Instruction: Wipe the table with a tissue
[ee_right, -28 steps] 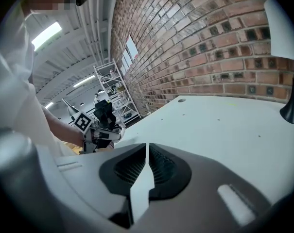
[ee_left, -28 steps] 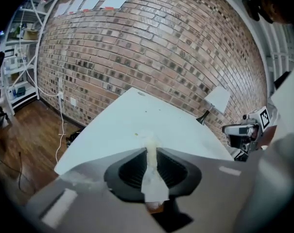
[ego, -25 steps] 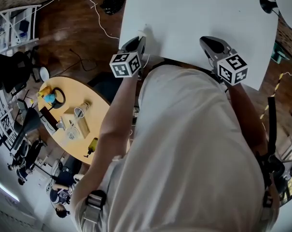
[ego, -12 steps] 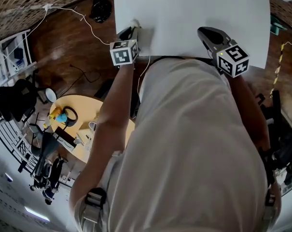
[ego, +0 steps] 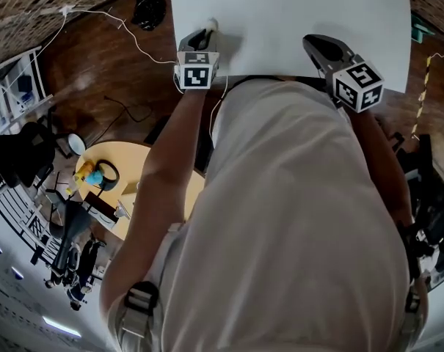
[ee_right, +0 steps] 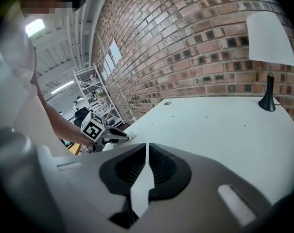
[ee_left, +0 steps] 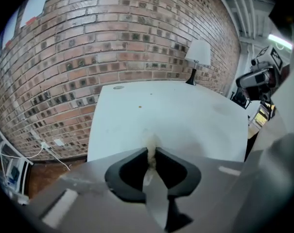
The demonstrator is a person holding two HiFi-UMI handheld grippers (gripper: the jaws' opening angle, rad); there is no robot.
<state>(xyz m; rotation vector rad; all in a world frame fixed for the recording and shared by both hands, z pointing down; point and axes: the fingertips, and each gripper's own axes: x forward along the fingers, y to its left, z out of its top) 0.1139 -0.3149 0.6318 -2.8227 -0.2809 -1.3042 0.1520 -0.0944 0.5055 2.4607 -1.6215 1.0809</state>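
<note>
Looking down over the person's shoulder, the white table (ego: 295, 13) fills the top of the view. The left gripper (ego: 205, 34) is down at the table's near left corner. A small wad of tissue (ego: 211, 25) sits at its tip, resting on the tabletop close to the edge. The right gripper (ego: 318, 45) hangs over the near edge further along, well apart from the tissue. A round yellow table (ego: 133, 156) with some clutter on it stands on the wooden floor to the left. In the left gripper view, the jaws have just been closing and now stand nearly together, pinching the pale tissue between the pads. Its crumpled end pokes out past the tips onto the table. A lamp (ee_left: 199, 55) with a white shade stands at the table's far edge, in front of the brick wall (ee_left: 112, 33). In the right gripper view, the jaws are drawn together with only a hairline slit between them and nothing in it. Beyond them, the left gripper shows low at the table's left edge.
</note>
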